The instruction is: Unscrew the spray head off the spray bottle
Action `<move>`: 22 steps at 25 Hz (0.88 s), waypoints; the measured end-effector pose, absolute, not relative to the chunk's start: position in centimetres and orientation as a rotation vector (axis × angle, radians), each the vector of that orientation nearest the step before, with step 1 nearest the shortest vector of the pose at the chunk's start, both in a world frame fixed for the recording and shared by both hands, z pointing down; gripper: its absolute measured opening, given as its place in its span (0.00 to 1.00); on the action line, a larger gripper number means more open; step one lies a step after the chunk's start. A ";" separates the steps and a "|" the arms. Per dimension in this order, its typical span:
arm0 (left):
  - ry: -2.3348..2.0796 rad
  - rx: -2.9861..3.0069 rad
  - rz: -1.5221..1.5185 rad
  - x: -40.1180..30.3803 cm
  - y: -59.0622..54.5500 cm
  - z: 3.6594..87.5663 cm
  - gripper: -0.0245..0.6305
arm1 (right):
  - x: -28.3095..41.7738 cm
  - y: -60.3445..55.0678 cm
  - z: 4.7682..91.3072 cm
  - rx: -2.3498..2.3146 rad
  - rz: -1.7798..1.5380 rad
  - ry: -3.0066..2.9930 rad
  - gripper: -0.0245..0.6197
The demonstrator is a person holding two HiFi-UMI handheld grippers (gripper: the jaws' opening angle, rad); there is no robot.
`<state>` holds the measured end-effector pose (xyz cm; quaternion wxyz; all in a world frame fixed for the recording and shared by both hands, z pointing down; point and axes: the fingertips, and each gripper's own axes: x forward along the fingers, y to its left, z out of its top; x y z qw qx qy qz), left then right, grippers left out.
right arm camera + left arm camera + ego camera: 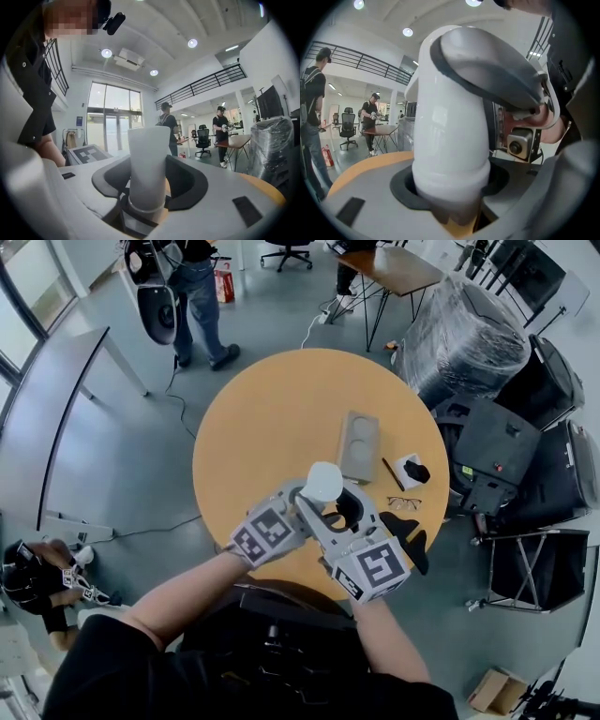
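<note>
The white spray bottle (322,482) is held up over the round wooden table (272,418), close to my chest. My left gripper (302,498) is shut on the bottle's wide body (447,136), which fills the left gripper view and tapers down into the jaws. My right gripper (336,514) comes in from the right and is shut on the slim white spray head (147,164); a collar ring on the head sits right at its jaws. The right gripper's grey-edged finger (497,75) shows behind the bottle in the left gripper view. The two grippers almost touch.
On the table lie a grey two-hole block (359,444), a pencil (393,474), a small white-and-black item (411,470), spectacles (404,503) and a black object (405,535). Black cases (497,451) and a wrapped chair (464,338) crowd the right. People stand at the back.
</note>
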<state>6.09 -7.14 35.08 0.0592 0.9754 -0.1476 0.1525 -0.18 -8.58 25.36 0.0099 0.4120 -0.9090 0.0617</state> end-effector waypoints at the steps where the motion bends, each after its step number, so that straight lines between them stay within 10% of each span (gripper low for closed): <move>1: -0.418 2.959 0.453 6.1 -6.9 35.1 0.48 | -0.2 -8.4 25.4 1.246 0.201 -2.863 0.41; 22: 0.308 3.002 0.320 6.9 0.1 33.2 0.47 | 0.4 -3.4 24.0 0.362 0.249 -3.210 0.48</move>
